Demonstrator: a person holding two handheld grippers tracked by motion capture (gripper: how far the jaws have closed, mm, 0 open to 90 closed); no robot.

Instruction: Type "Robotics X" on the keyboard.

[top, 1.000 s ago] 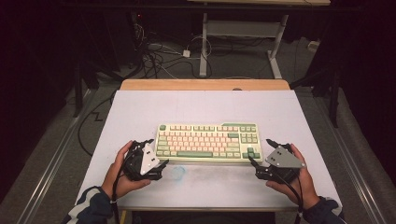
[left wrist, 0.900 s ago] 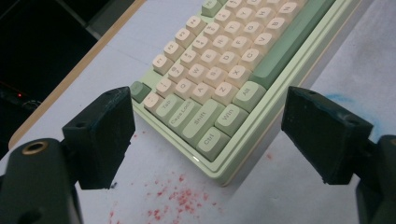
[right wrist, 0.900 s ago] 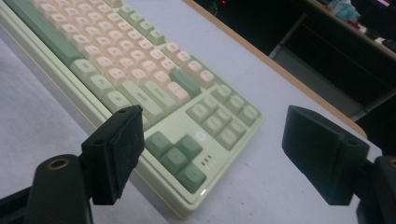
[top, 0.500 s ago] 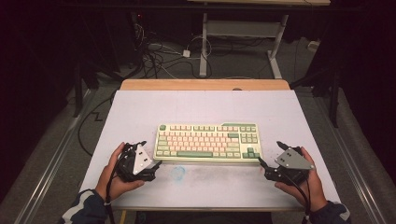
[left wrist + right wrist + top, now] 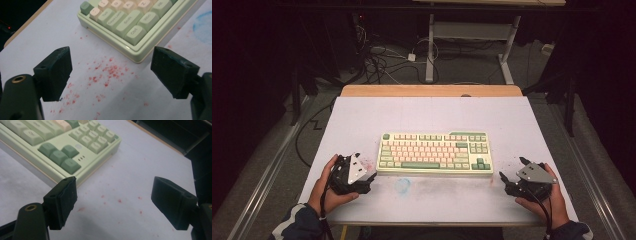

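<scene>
A pale green keyboard (image 5: 435,153) with pink and dark green keys lies flat in the middle of the white table cover (image 5: 362,120). My left gripper (image 5: 371,176) rests at the keyboard's near left corner, apart from it, open and holding nothing. In the left gripper view the keyboard's corner (image 5: 136,53) lies between and beyond the two jaws (image 5: 111,75). My right gripper (image 5: 512,172) stands off the keyboard's near right corner, open and holding nothing. The right gripper view has the arrow keys (image 5: 60,156) just past the left jaw, with the gripper (image 5: 113,202) over bare cover.
Red specks (image 5: 107,72) and a blue smudge (image 5: 402,185) stain the cover near the front. A wooden table edge (image 5: 432,90) runs along the back. Cables (image 5: 382,60) and a desk frame (image 5: 472,35) lie on the floor beyond.
Both hands have drawn back toward the front edge and slightly outward, away from the keyboard's near corners. The keyboard has not moved.
</scene>
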